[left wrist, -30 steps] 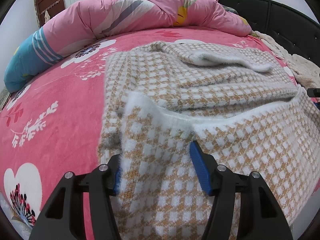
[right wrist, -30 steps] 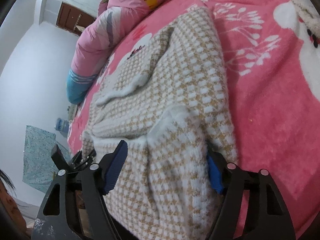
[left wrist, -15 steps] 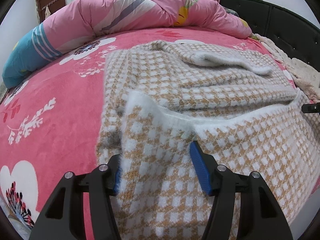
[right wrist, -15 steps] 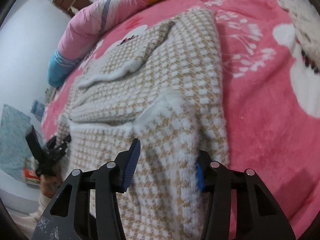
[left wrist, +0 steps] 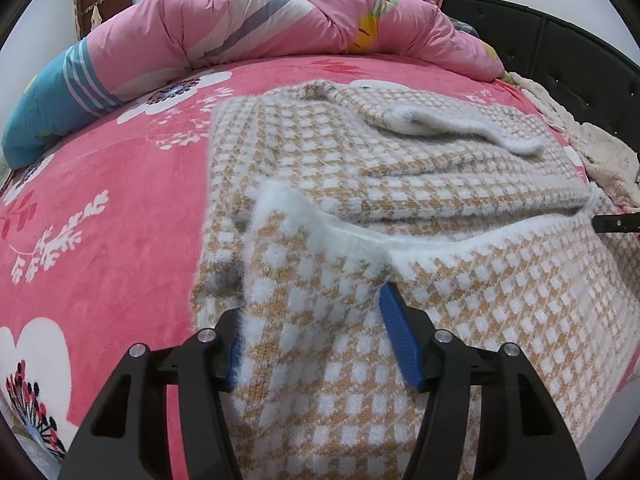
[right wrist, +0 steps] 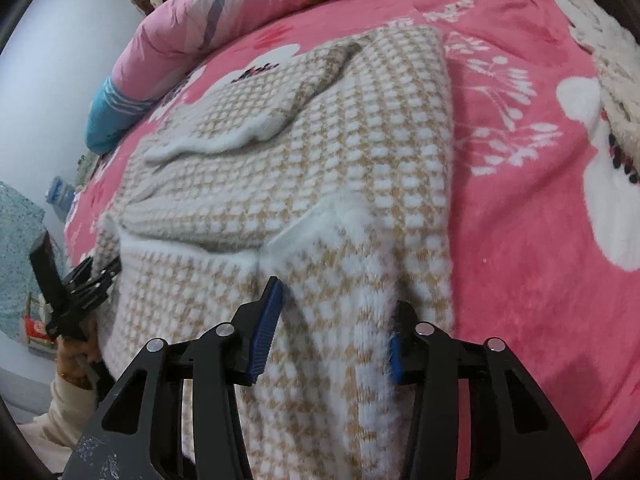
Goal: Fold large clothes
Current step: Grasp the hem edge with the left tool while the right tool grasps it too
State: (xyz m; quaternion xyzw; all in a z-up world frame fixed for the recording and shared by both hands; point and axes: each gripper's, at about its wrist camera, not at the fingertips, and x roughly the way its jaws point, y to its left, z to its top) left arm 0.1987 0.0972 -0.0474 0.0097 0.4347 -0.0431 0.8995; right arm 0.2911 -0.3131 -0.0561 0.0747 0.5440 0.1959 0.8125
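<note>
Both grippers have the near hem between their jaws, the right gripper [right wrist: 332, 328] just closing on a bunched fold and the left gripper [left wrist: 312, 344] seemingly clamped, so the checked sweater [left wrist: 400, 168] on the pink bed [left wrist: 100, 220], sleeves already folded in, seems ready for its lengthwise fold.

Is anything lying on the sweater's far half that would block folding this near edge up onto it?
Nothing visible. The sweater has only its own folded-in sleeve on the far half. The quilt lies farther back on the pink blanket, off the sweater.
</note>
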